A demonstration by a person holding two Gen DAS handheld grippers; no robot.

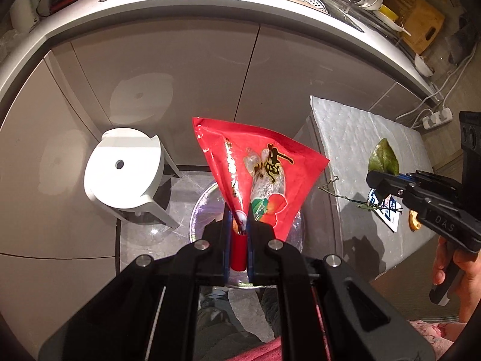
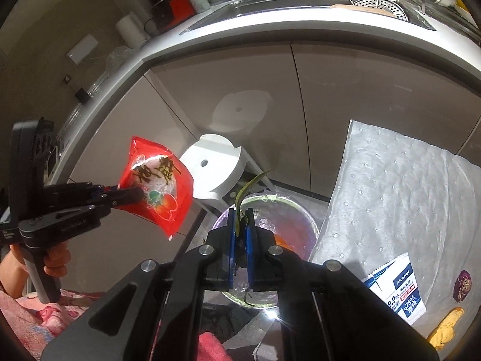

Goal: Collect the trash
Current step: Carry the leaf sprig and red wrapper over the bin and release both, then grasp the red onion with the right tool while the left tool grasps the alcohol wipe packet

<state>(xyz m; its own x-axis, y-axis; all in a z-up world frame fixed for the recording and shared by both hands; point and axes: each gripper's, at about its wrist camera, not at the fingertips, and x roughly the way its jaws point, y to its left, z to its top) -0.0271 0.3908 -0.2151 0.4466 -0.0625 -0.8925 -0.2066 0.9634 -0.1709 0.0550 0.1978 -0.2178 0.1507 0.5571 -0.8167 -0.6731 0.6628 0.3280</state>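
We find the left gripper with fingers clamped on one corner of the light, crinkly red snack bag, which fans out beyond them over the lined bin, while the right gripper pinches a limp green leaf between its fingers.

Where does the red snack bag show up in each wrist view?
Left wrist view: the red snack bag stands centre frame, pinched at its lower corner by the left gripper.
Right wrist view: the bag is left of centre, held out sideways.
Shared landmark: the white stool by the cabinets.
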